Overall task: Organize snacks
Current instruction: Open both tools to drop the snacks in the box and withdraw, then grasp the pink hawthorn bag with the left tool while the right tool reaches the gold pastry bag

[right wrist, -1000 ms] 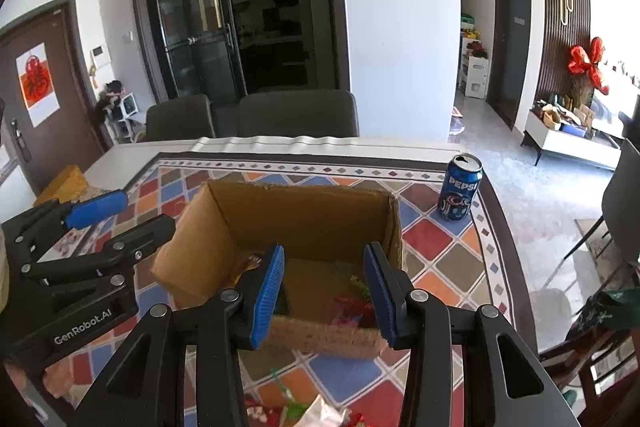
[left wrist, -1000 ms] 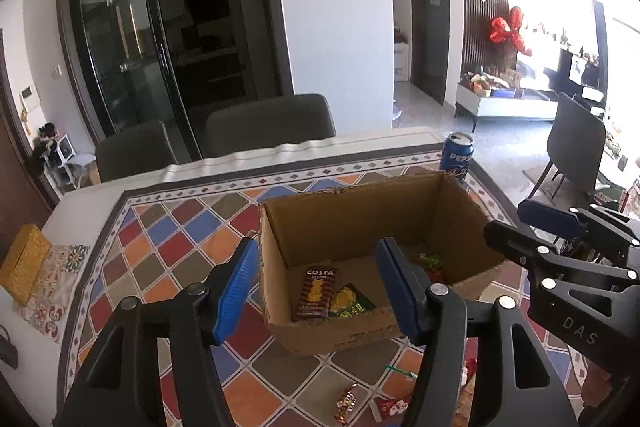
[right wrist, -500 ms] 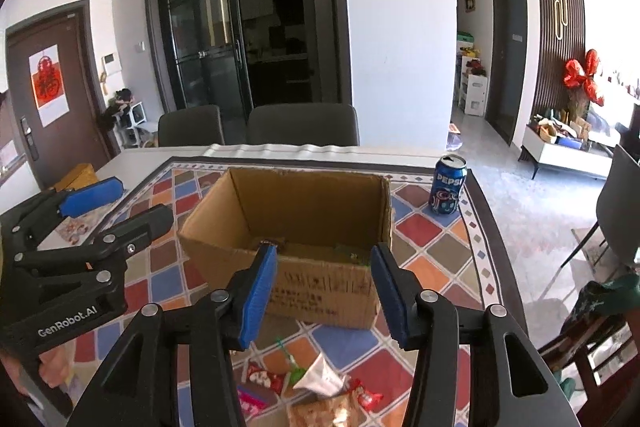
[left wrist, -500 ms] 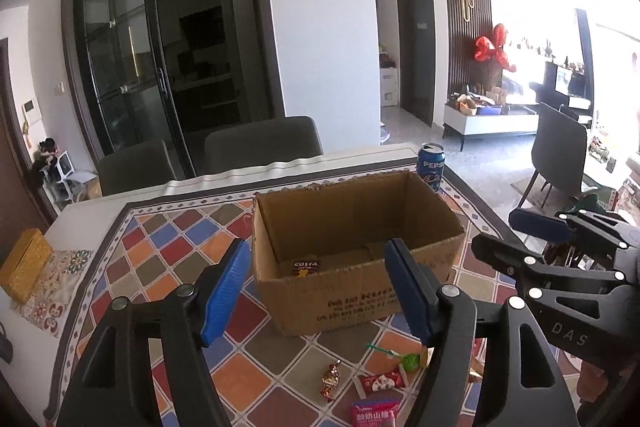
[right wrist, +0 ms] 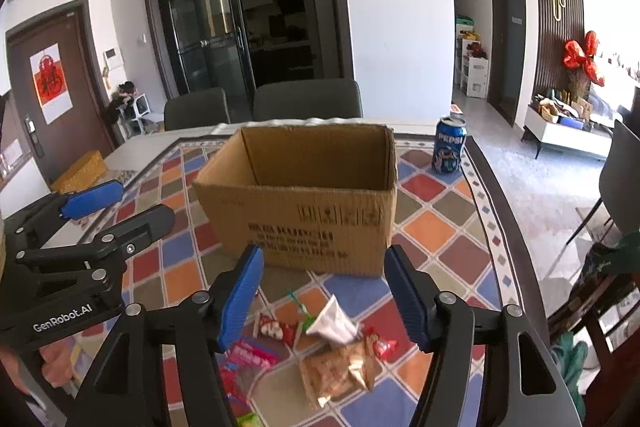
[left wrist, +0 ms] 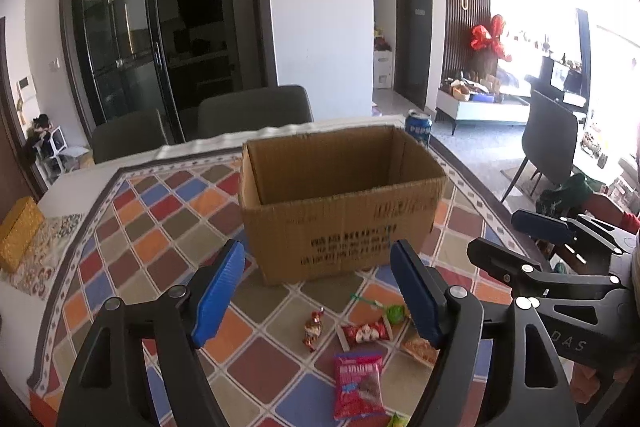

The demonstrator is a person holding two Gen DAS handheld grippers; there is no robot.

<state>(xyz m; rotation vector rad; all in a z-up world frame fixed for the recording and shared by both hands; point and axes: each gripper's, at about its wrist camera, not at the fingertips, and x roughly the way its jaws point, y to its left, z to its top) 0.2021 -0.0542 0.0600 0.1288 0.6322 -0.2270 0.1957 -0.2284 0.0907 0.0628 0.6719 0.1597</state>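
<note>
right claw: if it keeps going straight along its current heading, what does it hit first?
Most likely the loose snacks on the table: the white wrapper and the brown snack bag lie between the open right claw and the cardboard box beyond. Depth is uncertain.

Patterned table, cardboard box, Pepsi can, loose snack packets, perhaps candies

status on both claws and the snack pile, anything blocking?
Left claw and right claw open, just widened, nothing between. Snack packets loose on tablecloth before the cardboard box. Nothing blocking.
</note>
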